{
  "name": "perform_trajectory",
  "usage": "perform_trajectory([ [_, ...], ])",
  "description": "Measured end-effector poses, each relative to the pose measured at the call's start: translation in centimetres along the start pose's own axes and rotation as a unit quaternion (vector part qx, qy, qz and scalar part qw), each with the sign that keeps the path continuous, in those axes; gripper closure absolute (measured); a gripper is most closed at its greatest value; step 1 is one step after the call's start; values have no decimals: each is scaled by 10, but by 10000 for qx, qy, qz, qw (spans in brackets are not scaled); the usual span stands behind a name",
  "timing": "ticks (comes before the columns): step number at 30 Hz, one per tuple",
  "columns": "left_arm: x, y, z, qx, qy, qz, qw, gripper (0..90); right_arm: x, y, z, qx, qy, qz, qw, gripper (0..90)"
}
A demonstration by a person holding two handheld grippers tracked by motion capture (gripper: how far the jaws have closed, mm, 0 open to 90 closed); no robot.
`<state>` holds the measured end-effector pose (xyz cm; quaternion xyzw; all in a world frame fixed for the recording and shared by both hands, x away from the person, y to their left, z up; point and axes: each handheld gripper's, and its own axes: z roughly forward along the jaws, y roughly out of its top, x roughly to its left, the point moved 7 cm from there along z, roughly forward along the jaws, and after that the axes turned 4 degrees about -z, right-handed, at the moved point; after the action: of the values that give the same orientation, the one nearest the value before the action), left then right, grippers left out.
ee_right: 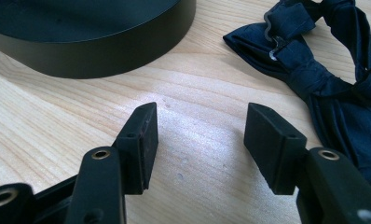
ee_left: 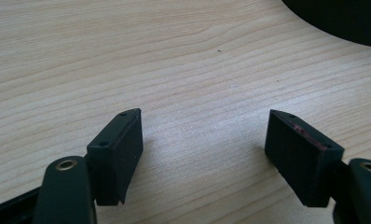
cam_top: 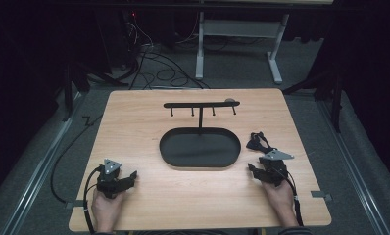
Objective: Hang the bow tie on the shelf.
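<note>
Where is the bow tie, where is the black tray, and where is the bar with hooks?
bow tie (ee_right: 333, 88), right gripper view, on the dark blue fabric near its knot.
black tray (cam_top: 169, 155), high view, on its left rim.
bar with hooks (cam_top: 201, 104), high view, on the middle of the bar.

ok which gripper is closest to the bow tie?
The right gripper. The dark bow tie lies just beyond its open jaws, beside the black oval tray; the left gripper rests on the far side of that tray.
</note>
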<state>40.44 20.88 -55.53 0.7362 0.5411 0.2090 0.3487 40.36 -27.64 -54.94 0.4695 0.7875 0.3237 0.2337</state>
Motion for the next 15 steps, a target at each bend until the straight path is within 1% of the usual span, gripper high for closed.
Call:
perform_trajectory([
  [15, 0, 0, 0, -1, 0, 0, 10000, 281, 0, 0, 0, 2, 2, -2, 10000, 449],
])
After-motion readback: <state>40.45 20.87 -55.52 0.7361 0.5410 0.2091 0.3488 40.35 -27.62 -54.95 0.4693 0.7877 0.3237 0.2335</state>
